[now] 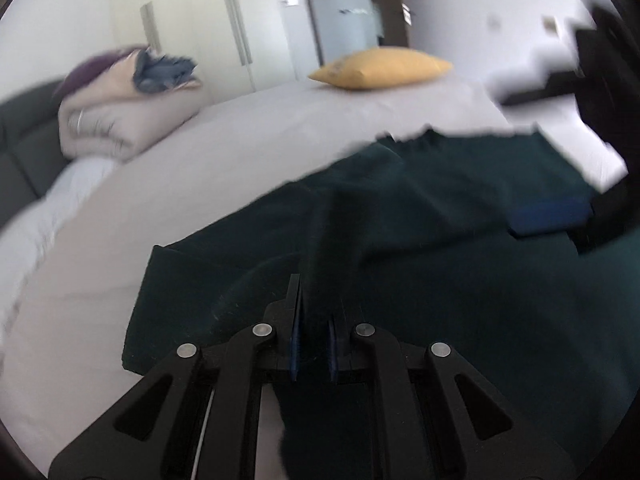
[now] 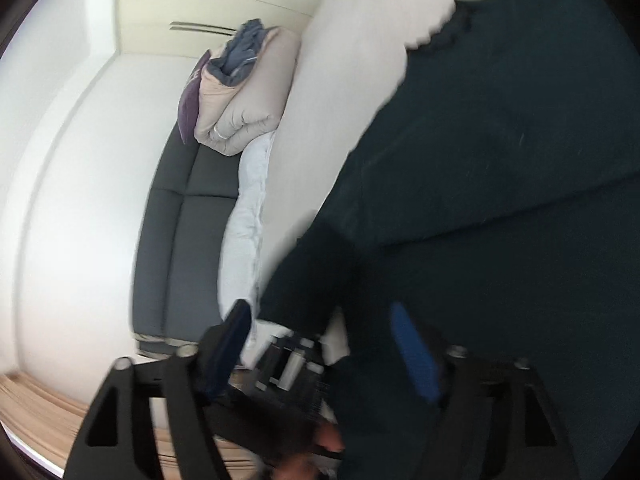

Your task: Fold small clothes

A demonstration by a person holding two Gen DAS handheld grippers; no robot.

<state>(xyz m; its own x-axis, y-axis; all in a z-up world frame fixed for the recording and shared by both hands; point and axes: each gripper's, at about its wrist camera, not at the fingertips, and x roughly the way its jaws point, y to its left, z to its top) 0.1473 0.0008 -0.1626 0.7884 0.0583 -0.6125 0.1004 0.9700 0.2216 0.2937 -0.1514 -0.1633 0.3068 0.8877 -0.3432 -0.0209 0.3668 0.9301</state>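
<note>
dark green garment (image 1: pixel 420 220) is being pinched by narrowed left tool (image 1: pixel 314 344); right tool (image 2: pixel 324 344) is being held wide; fold barely begun on bed (image 1: pixel 240 152), edge at 12 o'clock unfolded.

Left gripper (image 1: pixel 314 320) is held low with jaws nearly closed, pinched on dark fabric. Right gripper (image 2: pixel 324 344) is rolled sideways, jaws spread wide; blue pads (image 2: pixel 414 354) are seen.

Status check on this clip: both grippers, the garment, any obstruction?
Left gripper shut on dark green garment, lifting a ridge. Right gripper open, fabric between its fingers. Garment half spread on bed. Nothing in the way.
</note>
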